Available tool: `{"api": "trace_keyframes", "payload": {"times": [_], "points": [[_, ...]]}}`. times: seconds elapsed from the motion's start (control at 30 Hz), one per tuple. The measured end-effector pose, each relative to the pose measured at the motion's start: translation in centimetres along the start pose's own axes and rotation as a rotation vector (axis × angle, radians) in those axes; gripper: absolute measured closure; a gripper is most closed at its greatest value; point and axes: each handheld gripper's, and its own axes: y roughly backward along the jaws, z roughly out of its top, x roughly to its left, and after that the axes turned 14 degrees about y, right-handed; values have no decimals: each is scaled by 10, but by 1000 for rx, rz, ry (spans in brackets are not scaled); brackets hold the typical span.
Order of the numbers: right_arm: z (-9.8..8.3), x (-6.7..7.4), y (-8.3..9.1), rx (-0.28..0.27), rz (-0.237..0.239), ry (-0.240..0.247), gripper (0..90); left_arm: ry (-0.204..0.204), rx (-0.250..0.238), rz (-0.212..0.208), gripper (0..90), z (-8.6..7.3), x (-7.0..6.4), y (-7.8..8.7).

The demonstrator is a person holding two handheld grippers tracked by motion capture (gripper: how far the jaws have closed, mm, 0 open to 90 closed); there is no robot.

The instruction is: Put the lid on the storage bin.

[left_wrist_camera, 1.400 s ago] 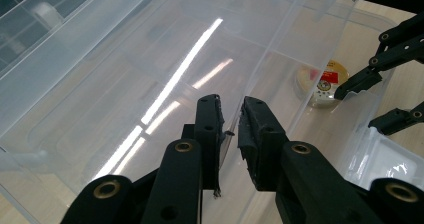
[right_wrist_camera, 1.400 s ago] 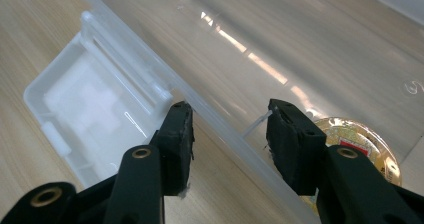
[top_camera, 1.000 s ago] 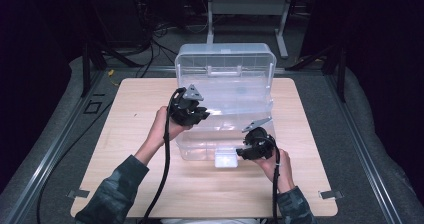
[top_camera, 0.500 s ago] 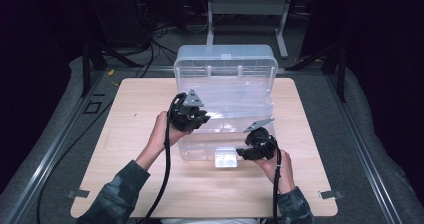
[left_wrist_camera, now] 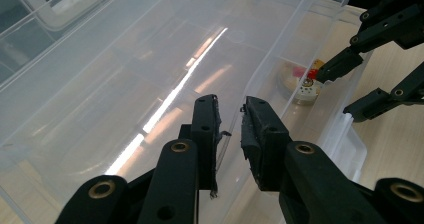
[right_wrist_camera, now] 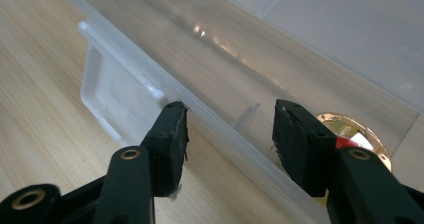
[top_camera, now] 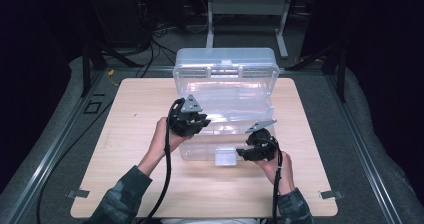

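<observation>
Clear box (top_camera: 225, 91) sits mid-table, long side running left-right; left gripper (top_camera: 192, 126) is pinched shut on its left wall, right gripper (top_camera: 248, 151) straddles the front rim, jaws apart.

Place: a lab recording bay — dark, curtained surrounds.
Evidence: wooden table (top_camera: 150, 114) on grey matting, metal floor rails (top_camera: 55, 144), cables (top_camera: 165, 34) and a stand (top_camera: 245, 6) beyond its far edge.
</observation>
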Motion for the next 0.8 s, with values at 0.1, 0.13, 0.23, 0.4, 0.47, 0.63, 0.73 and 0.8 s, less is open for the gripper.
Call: {"api": "trace_keyframes", "payload": {"times": [0.1, 0.13, 0.23, 0.4, 0.47, 0.63, 0.73, 0.8], "points": [[1, 1, 1, 6, -5, -6, 466, -1, -4, 2, 751, -2, -1, 0], [1, 1, 1, 8, -11, -4, 458, -4, -4, 3, 751, -2, -1, 0], [1, 1, 2, 13, -14, -2, 447, -6, -5, 7, 750, -4, -2, 0], [0, 0, 5, 29, -26, -6, 419, -8, -9, 3, 748, -7, -3, 0], [-1, -2, 5, 33, -26, -4, 430, -9, -14, 4, 747, -9, -5, 0], [-1, -1, 6, 30, -27, 2, 432, -21, -11, 9, 738, -11, -5, 1], [-1, 0, 7, 34, -47, -3, 404, -22, -16, 17, 735, -12, -7, 0], [-2, 0, 11, 17, -55, -11, 398, -29, -16, 26, 730, -13, -8, 1]]}}
